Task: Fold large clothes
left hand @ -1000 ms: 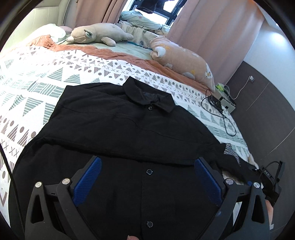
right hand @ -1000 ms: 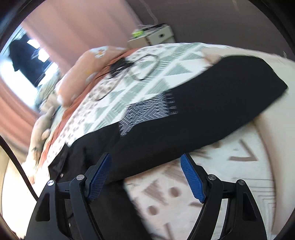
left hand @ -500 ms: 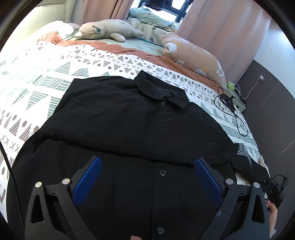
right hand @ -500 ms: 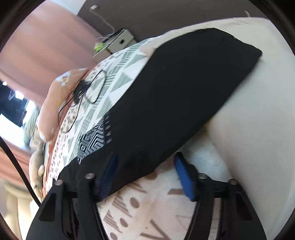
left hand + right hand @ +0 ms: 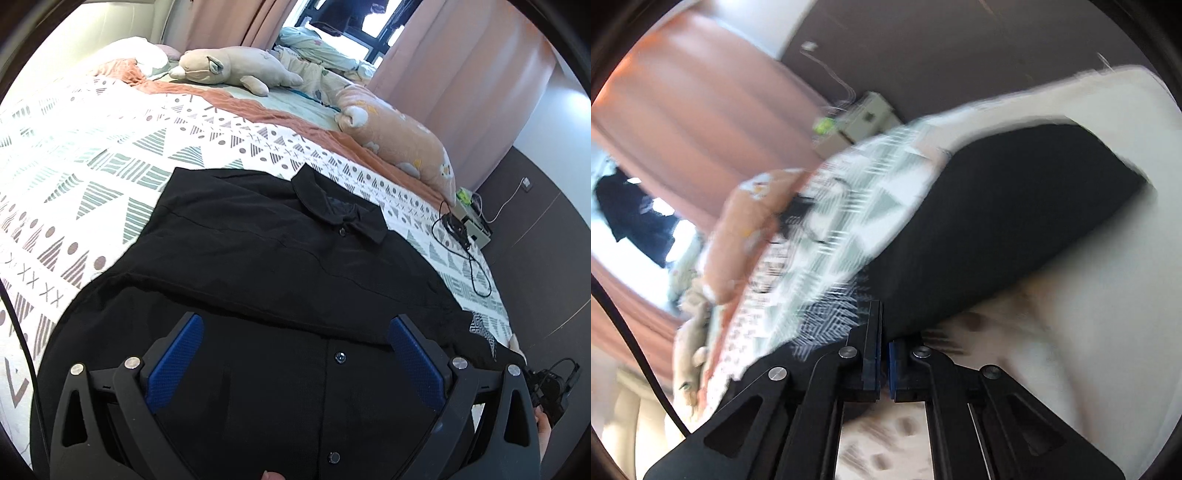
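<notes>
Looking on, the right tongs [image 5: 882,354] have just pinched shut on the black shirt's sleeve [image 5: 997,221] while the left tongs [image 5: 295,362] hang wide open over the shirt front [image 5: 280,398], so I'd carry that sleeve across flat, no tugging

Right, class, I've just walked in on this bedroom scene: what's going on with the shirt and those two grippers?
A person is folding a black shirt spread flat on a patterned bedspread, using two hand-held grippers. The right gripper has just been closing and is now shut on the shirt's sleeve, which lies out toward the bed's edge. The left gripper hovers open above the buttoned front, holding nothing.
</notes>
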`<state>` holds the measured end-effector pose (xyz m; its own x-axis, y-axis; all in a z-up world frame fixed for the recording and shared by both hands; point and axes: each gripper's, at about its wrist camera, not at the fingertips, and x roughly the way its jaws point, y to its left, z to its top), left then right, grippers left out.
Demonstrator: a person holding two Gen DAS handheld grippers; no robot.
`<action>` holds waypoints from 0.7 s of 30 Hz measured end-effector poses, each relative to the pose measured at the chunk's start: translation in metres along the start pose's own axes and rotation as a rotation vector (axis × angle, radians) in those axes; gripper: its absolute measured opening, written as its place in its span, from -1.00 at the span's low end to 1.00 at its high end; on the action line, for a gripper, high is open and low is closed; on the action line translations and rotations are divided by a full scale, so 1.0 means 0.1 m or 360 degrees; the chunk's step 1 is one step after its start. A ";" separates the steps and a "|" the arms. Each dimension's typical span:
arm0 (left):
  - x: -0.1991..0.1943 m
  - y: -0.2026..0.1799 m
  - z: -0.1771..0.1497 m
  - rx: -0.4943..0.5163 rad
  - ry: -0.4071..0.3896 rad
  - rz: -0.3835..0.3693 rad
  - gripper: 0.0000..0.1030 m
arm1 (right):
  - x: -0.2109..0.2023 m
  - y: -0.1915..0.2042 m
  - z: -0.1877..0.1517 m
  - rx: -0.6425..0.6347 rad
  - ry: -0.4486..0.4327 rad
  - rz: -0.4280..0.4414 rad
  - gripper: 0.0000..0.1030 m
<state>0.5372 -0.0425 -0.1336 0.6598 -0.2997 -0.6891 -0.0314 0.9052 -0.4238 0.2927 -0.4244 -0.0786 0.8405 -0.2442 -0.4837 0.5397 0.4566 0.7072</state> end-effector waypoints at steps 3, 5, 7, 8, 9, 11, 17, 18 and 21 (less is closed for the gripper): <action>-0.08 0.04 0.04 -0.0024 -0.0021 -0.0020 1.00 | -0.16 0.28 -0.07 -0.0094 -0.0023 0.0117 -1.00; -0.13 0.08 0.07 -0.0038 -0.0036 -0.0030 1.00 | -0.24 0.43 -0.13 -0.0131 -0.0019 0.0215 -1.00; -0.18 0.11 0.09 -0.0048 -0.0050 -0.0034 1.00 | -0.33 0.60 -0.20 -0.0174 -0.0015 0.0283 -1.00; -0.21 0.14 0.11 -0.0055 -0.0056 -0.0040 1.00 | -0.37 0.69 -0.24 -0.0189 -0.0007 0.0334 -1.00; -0.23 0.16 0.11 -0.0062 -0.0062 -0.0043 1.00 | -0.41 0.77 -0.28 -0.0204 0.0003 0.0377 -1.00; -0.27 0.22 0.14 -0.0076 -0.0070 -0.0045 1.00 | -0.50 0.96 -0.37 -0.0245 0.0021 0.0456 -1.00; -0.36 0.36 0.18 -0.0127 -0.0079 -0.0059 1.00 | -0.67 1.41 -0.60 -0.0356 0.0082 0.0613 -1.00; -0.38 0.38 0.18 -0.0132 -0.0079 -0.0061 1.00 | -0.69 1.47 -0.64 -0.0378 0.0087 0.0618 -1.00; -0.41 0.45 0.20 -0.0143 -0.0080 -0.0067 1.00 | -0.66 1.62 -0.78 -0.0464 0.0109 0.0628 -1.00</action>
<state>0.5233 0.0165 -0.1126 0.6987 -0.3196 -0.6400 -0.0684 0.8607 -0.5045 0.3214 -0.2677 0.0277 0.9676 0.0480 -0.2480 0.1368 0.7258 0.6742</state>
